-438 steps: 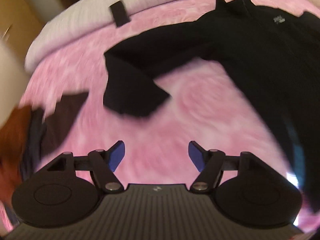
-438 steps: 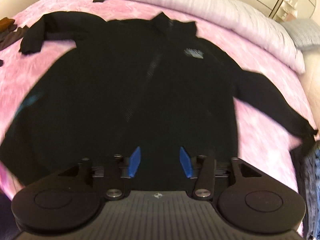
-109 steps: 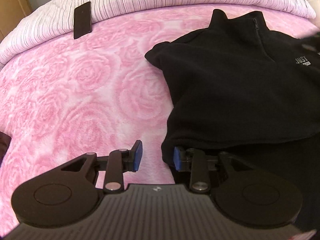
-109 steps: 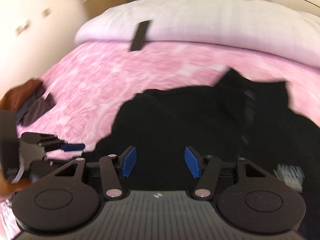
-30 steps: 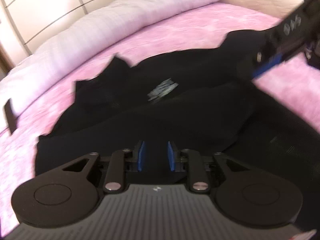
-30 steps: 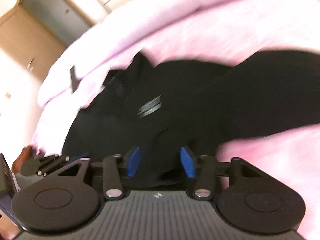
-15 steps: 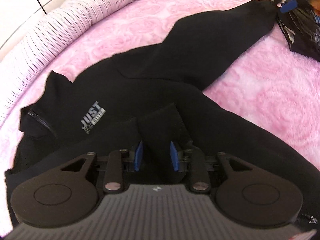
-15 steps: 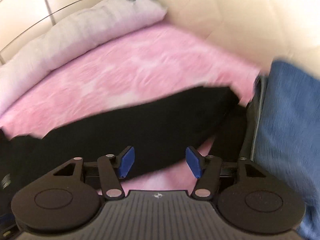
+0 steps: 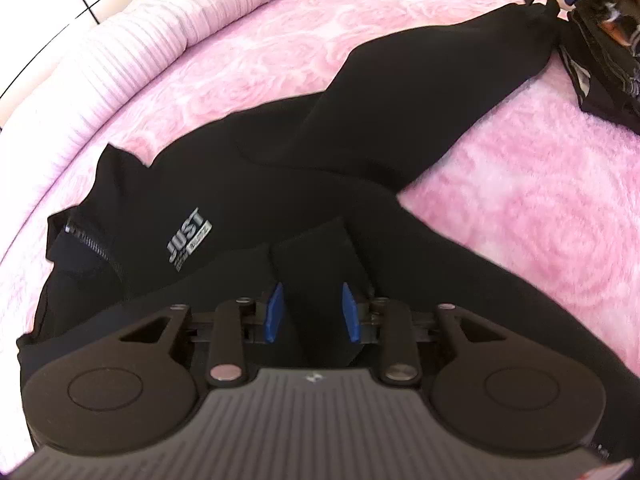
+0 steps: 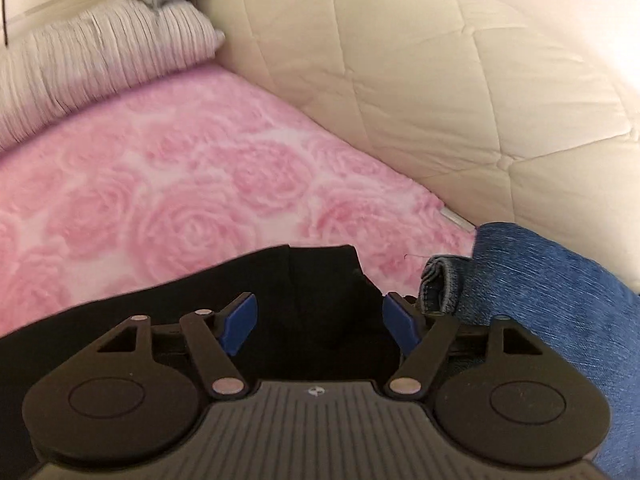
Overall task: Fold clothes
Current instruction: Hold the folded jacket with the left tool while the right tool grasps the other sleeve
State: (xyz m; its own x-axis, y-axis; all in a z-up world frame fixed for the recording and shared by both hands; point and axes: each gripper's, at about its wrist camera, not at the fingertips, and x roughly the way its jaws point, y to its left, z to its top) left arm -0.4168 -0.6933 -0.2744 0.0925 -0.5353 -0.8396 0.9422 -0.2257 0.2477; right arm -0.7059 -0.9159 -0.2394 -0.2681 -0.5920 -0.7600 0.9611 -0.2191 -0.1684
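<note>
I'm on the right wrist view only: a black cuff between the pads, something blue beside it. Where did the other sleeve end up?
Observer: Its cuff lies folded across the black jacket, between the pads of the left hand-held gripper, whose jaws are opening.
Operator: Which way is the collar facing?
Observer: The zipped collar points toward the striped bolster.
Operator: Front side up?
Observer: Yes, a grey JUST logo shows on the chest.

The jacket lies on the blanket. One sleeve extends toward the far right; its cuff lies just left of the folded jeans. The pillow lies behind the blanket.
</note>
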